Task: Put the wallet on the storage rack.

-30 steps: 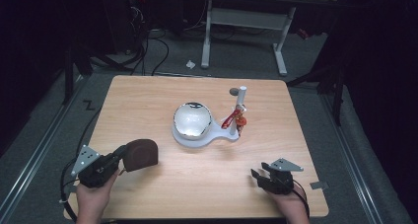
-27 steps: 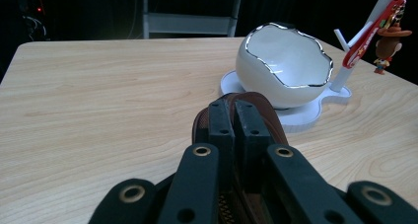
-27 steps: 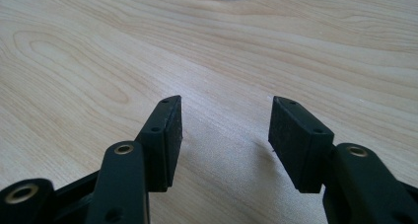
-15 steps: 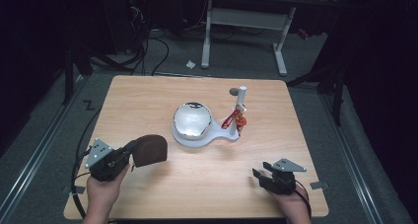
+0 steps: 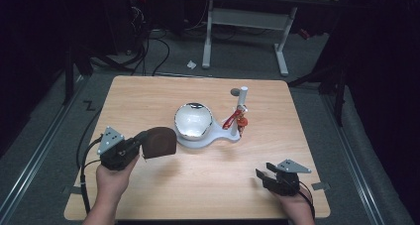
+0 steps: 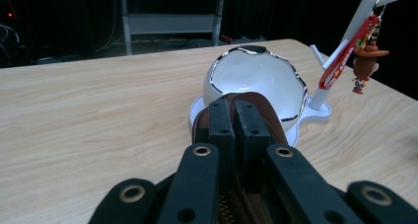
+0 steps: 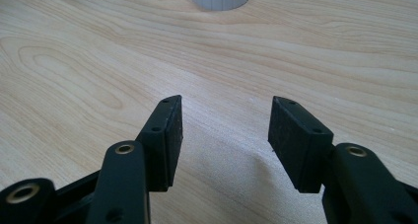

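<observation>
Brown leather loop (image 5: 159,141), which looks like a folded belt or strap, hangs clear of the table (image 5: 148,96) in my left gripper (image 5: 141,146), just off the white dish (image 5: 193,120) at about its 8 o'clock. From the left gripper view I see both black jaws pressed flat together on the loop's top edge, with the dish dead ahead at 12 o'clock. The dish sits on a white stand (image 5: 225,138) whose post (image 5: 241,102) rises at the dish's 3 o'clock; a red lanyard with a small figure charm (image 6: 365,62) hangs from it. My right gripper (image 5: 265,176) sits low over the table's near right corner, at about 4 o'clock from the dish and well apart from it, its jaws spread with only bare wood between them.
</observation>
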The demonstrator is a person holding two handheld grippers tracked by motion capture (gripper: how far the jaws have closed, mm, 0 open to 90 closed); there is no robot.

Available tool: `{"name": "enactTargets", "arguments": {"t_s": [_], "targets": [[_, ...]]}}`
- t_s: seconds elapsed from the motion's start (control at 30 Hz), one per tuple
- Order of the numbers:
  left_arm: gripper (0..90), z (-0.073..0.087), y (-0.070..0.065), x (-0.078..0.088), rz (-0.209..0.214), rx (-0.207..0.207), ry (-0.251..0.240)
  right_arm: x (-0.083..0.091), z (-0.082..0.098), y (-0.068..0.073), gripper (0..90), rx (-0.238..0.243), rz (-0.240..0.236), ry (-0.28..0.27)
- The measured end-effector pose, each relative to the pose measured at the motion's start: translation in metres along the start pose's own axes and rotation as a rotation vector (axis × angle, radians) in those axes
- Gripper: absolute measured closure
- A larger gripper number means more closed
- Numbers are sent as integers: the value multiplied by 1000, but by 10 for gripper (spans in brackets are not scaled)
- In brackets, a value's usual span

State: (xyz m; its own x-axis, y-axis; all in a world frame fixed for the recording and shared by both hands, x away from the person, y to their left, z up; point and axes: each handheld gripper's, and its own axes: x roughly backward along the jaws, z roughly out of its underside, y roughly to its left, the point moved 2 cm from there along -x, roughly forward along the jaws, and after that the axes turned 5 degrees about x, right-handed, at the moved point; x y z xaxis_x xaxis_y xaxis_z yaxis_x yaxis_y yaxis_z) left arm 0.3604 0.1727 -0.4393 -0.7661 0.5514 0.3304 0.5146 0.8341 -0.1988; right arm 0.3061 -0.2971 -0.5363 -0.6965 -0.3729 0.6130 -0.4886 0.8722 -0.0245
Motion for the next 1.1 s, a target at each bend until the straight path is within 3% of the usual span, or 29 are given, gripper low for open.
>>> {"name": "enactTargets", "arguments": {"t_s": [0.3, 0.57, 0.77, 1.1], "targets": [[872, -19, -6, -12, -13, -15, -9, -1, 0, 1, 476, 5, -6, 3], [872, -33, -14, -39, -25, -44, 17, -1, 0, 0, 477, 0, -7, 4], [872, -38, -12, -60, -45, -46, 47, -1, 1, -2, 478, 2, -8, 3], [873, -52, -14, -79, -60, -42, 57, -1, 1, -2, 479, -1, -10, 5]]}}
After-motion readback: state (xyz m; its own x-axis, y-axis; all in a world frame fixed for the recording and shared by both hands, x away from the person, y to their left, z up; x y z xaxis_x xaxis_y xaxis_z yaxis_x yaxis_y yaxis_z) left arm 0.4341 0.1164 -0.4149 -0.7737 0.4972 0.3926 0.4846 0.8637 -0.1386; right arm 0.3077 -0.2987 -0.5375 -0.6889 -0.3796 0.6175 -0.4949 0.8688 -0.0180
